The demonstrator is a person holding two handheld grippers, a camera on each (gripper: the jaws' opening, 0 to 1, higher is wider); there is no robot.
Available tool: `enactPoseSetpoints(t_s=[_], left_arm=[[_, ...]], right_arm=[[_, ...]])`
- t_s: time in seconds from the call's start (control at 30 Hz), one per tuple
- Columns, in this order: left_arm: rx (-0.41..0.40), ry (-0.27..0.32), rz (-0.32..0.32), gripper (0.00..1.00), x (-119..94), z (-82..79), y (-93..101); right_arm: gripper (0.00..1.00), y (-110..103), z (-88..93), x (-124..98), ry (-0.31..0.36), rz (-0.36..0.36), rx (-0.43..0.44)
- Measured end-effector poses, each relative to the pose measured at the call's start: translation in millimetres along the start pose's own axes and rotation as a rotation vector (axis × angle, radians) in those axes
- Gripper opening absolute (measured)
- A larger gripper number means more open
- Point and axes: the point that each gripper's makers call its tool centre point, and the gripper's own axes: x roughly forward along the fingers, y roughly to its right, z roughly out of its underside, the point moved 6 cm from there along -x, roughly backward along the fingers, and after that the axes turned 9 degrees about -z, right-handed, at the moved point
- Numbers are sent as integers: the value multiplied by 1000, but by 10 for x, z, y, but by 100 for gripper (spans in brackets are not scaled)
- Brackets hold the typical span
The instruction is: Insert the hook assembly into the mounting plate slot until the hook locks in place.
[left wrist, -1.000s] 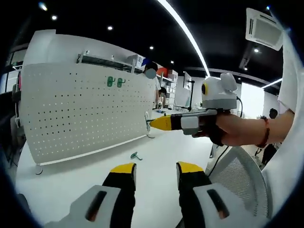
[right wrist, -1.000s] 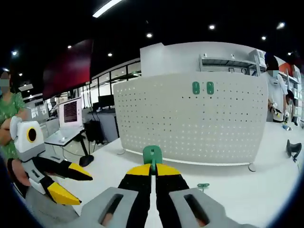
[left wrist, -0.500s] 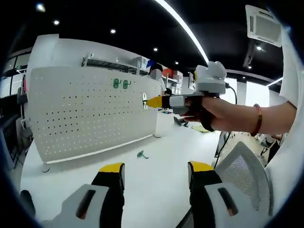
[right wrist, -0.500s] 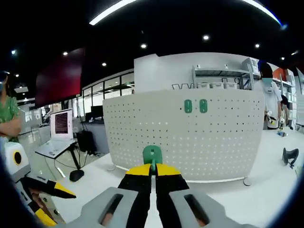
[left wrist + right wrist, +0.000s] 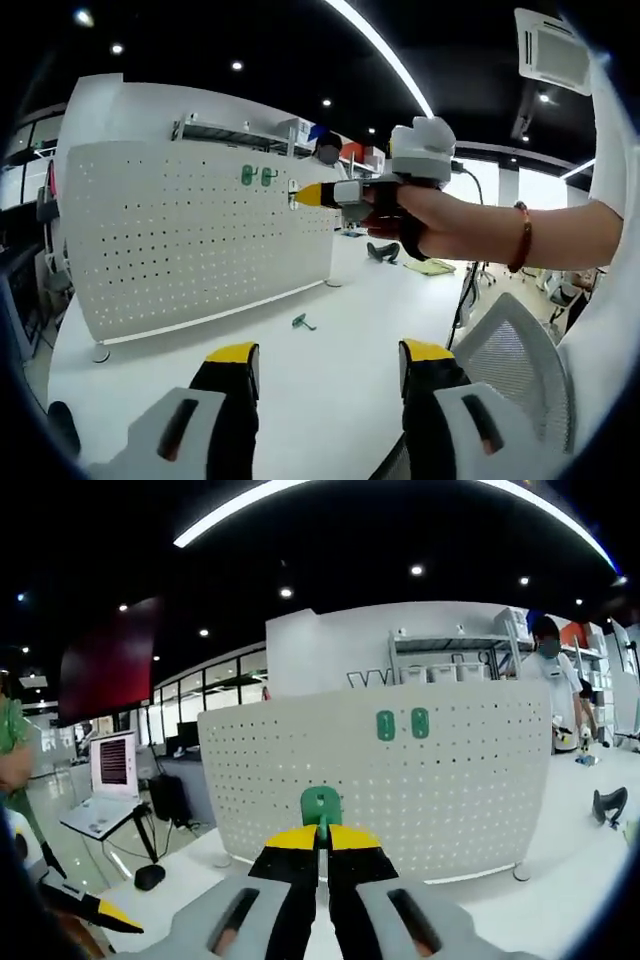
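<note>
A white perforated mounting plate stands upright on the white table, with two green hooks fixed near its top. In the right gripper view my right gripper is shut on a green hook, held in front of the plate. In the left gripper view that gripper, in a person's hand, points its yellow tips at the plate's upper right part. My left gripper stands open low over the table. Another green hook lies on the table.
The white table stretches in front of the plate. A grey mesh chair back stands at the right. A dark object sits on the table past the plate's right end. A laptop stands far left.
The right gripper with its hook has risen and moved left toward the plate's upper part. The plate looms slightly larger in the right gripper view. The left gripper has barely shifted.
</note>
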Motion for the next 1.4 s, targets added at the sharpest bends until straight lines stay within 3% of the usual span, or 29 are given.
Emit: enactPoseSetpoints(t_s=[1.4], left_arm=[[-4, -5, -21, 60, -89, 26, -174]], right_arm=[[1, 87, -542, 800, 88, 84, -17]])
